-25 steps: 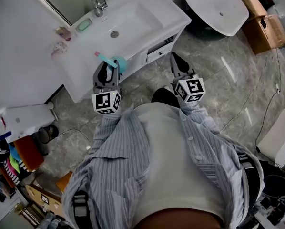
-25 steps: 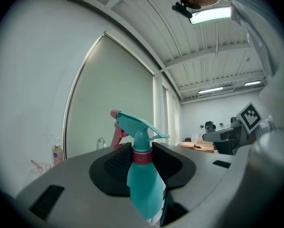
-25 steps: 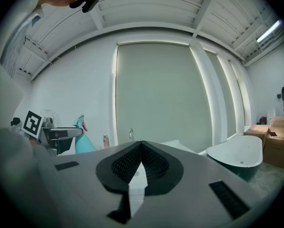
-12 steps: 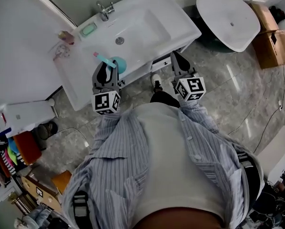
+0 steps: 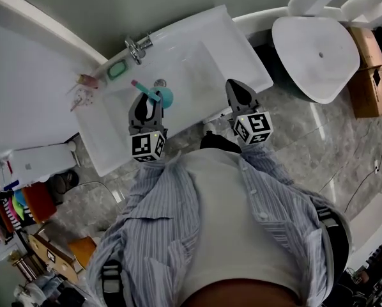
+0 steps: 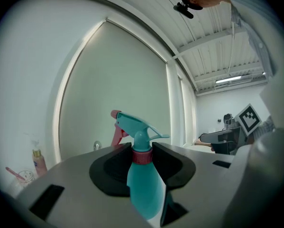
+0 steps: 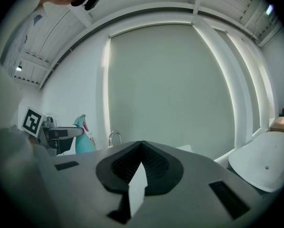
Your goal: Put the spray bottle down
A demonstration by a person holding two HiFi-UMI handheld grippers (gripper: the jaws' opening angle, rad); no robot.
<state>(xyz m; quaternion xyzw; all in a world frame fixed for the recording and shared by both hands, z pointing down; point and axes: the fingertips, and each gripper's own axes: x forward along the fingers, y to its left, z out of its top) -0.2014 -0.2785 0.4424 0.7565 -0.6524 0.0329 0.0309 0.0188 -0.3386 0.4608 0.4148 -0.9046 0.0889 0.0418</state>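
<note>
My left claw [image 5: 146, 102] is closed part-way around the neck of the teal spray bottle [image 6: 143, 186], pads pressing just under its red collar, so the body hangs below the jaws and the trigger head points away from me. My right claw [image 7: 141, 146] has its jaws pressed together on nothing and hangs over the front right of the basin.

From above, the bottle hangs over the sink basin [image 5: 200, 59], close to the drain [image 5: 159, 82] (not over flat surface yet). That is my main worry: released here, its base would likely meet the sloped, slick bowl and topple or slide. A neck grip also lets the body swing, so it could land tilted.

The faucet [image 5: 137, 45] stands just beyond the trigger head, and the green soap [image 5: 117, 71] lies near it, so pushing forward risks a knock. The flat tabletop [image 5: 105, 125] left of the basin looks bare, though its front edge is near. A little bottle [image 6: 36, 159] stands further left by the wall.
</note>
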